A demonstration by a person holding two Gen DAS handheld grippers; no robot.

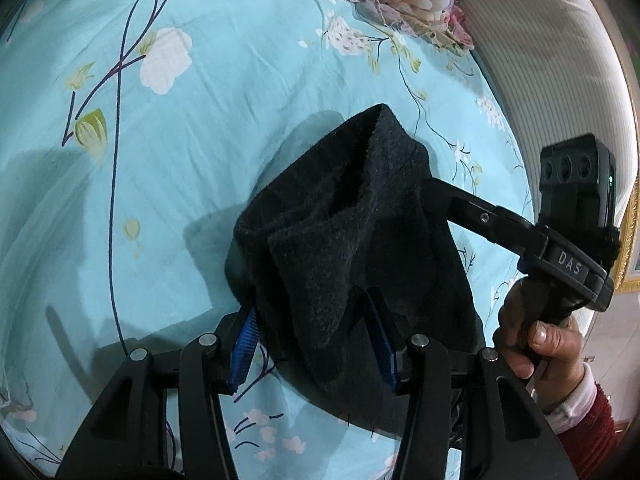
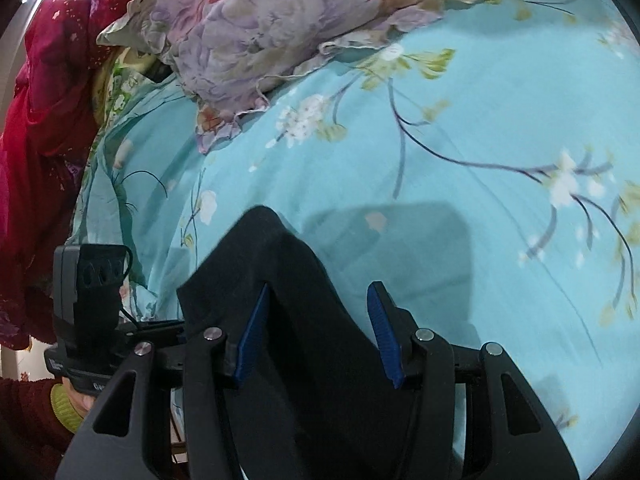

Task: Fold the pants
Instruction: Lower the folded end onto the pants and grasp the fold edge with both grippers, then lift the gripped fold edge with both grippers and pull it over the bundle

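Standing partly open, the jaws of the left gripper (image 1: 312, 344) and right gripper (image 2: 320, 332) each have bunched black pants (image 1: 352, 216) between them; whether they grip is unclear. Pants hang above a turquoise floral bed (image 1: 208, 128).

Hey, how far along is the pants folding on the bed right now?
Early on. Done: the black pants are picked up, bunched above the floral bedsheet. In hand: the left gripper and right gripper each clamp a part of them. Left: no neat fold shows, so laying them flat and folding probably remains.
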